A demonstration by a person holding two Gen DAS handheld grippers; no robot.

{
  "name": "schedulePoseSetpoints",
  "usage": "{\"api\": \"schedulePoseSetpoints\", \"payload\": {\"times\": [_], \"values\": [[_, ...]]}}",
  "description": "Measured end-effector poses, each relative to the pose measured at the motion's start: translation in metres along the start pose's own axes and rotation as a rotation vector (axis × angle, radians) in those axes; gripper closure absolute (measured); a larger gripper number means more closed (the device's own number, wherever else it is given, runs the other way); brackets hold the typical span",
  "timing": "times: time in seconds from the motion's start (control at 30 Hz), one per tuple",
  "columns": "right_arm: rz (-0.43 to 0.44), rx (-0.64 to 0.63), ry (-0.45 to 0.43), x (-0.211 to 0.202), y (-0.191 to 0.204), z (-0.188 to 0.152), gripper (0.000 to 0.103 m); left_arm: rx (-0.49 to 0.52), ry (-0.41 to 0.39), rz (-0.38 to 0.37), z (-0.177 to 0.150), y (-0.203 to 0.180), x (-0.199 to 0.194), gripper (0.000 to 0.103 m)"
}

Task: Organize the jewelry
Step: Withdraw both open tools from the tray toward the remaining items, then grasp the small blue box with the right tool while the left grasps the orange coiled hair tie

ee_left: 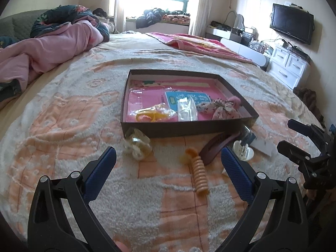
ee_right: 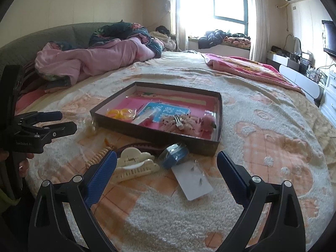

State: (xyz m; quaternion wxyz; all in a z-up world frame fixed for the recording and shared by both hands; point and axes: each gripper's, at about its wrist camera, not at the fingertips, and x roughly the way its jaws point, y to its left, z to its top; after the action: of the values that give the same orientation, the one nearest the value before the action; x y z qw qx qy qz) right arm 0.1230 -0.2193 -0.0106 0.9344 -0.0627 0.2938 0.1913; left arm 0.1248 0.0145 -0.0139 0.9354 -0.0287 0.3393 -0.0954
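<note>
A shallow dark box [ee_left: 189, 129] [ee_right: 219, 113] with a pink bottom lies on the bed and holds yellow rings, a clear packet, a blue card and a dotted bow. In front of it lie a clear bead clip [ee_left: 137, 143], an orange spiral hair tie [ee_left: 199, 171], a purple clip [ee_left: 216, 145], a cream cloud-shaped claw clip [ee_right: 134, 164], a blue clear case [ee_right: 175, 153] and a white earring card [ee_right: 194, 178]. My left gripper [ee_left: 168, 161] is open and empty above the spiral tie. My right gripper [ee_right: 166, 163] is open and empty over the cloud clip and card.
The bed is covered by a fluffy cream and orange blanket [ee_left: 63, 126]. Pink bedding [ee_left: 48, 48] is piled at the far left, a pink towel [ee_left: 201, 44] at the far right. White drawers [ee_left: 289, 63] and a TV stand to the right.
</note>
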Motion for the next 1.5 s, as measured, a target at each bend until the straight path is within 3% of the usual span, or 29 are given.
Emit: {"api": "schedulePoseSetpoints", "payload": {"times": [0.53,0.9,0.97,1.13,1.5], "values": [[-0.013,0.067,0.066,0.02,-0.009,-0.011,0.026,0.064,0.078,-0.031,-0.022,-0.021,0.021,0.012],[0.026,0.153,0.124,0.048,-0.015,-0.006,0.052,0.083,0.127,-0.058,-0.03,-0.031,0.04,0.035],[0.031,0.169,0.134,0.053,-0.016,-0.006,0.058,0.088,0.132,-0.061,-0.03,-0.033,0.043,0.047],[0.035,0.211,0.149,0.065,-0.019,-0.003,0.063,0.098,0.148,-0.069,-0.032,-0.037,0.048,0.062],[0.036,0.303,0.186,0.087,-0.027,-0.004,0.069,0.118,0.161,-0.072,-0.035,-0.046,0.055,0.066]]}}
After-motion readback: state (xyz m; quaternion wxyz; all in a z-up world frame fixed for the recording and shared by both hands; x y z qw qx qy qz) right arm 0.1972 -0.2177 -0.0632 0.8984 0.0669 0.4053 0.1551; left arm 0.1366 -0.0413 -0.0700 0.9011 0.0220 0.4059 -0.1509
